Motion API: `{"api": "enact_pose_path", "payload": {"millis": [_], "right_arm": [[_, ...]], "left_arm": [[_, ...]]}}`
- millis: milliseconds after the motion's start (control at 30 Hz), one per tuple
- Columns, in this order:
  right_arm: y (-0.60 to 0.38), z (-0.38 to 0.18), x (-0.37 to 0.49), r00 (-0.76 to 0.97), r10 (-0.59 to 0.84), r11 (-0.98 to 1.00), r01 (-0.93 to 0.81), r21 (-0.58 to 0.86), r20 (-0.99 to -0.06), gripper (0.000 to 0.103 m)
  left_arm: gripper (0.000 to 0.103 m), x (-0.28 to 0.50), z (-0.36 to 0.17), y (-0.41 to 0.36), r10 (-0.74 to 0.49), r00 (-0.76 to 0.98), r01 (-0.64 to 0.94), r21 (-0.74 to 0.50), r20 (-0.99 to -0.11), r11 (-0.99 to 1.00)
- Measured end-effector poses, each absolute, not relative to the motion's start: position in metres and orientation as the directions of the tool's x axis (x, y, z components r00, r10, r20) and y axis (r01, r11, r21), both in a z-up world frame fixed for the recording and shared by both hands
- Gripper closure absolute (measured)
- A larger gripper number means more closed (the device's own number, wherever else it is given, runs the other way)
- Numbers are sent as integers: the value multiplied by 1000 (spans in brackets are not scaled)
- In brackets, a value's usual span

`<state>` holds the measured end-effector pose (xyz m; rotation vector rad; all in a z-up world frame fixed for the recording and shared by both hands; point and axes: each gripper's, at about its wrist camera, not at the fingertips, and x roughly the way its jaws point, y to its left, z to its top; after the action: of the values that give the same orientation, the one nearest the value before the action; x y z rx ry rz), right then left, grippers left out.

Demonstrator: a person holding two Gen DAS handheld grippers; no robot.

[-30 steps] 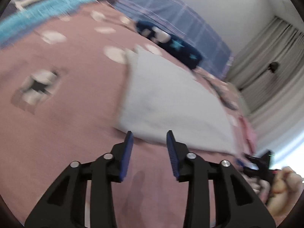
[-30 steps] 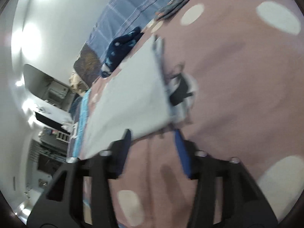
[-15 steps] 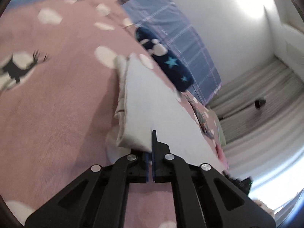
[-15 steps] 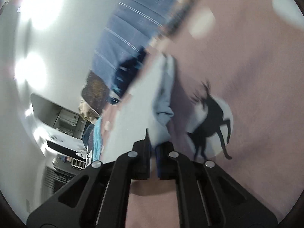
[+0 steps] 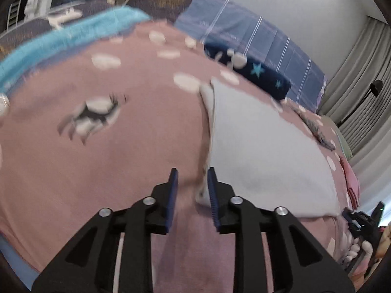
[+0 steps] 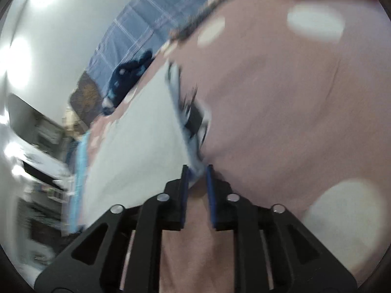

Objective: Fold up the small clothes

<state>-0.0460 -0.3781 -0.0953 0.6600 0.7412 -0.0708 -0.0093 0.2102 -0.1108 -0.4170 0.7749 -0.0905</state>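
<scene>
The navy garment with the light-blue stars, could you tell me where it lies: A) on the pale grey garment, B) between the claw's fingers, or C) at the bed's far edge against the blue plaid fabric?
C: the navy garment lies beyond the pale grey garment, against the blue plaid fabric.

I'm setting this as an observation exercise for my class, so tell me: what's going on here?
A person is folding a pale garment on a pink spotted bedspread, a handheld gripper in each hand. The left gripper and right gripper each sit at a near corner of the garment. Both sets of jaws are opening, the cloth's edge between them, apparently letting go. A navy star-print item lies beyond.
</scene>
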Motion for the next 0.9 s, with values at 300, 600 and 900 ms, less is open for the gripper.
{"api": "enact_pose_path", "payload": {"millis": [300, 600, 900], "right_arm": [[-312, -42, -10, 765, 223, 929, 21, 369, -604, 65], [-158, -26, 65, 652, 332, 942, -269, 200, -682, 49], [15, -52, 151, 524, 343, 873, -484, 59, -780, 48]], "left_arm": [[67, 23, -125, 212, -344, 683, -22, -489, -645, 872], [54, 10, -145, 198, -523, 651, 181, -556, -550, 811], [53, 10, -155, 198, -568, 651, 225, -587, -504, 778]]}}
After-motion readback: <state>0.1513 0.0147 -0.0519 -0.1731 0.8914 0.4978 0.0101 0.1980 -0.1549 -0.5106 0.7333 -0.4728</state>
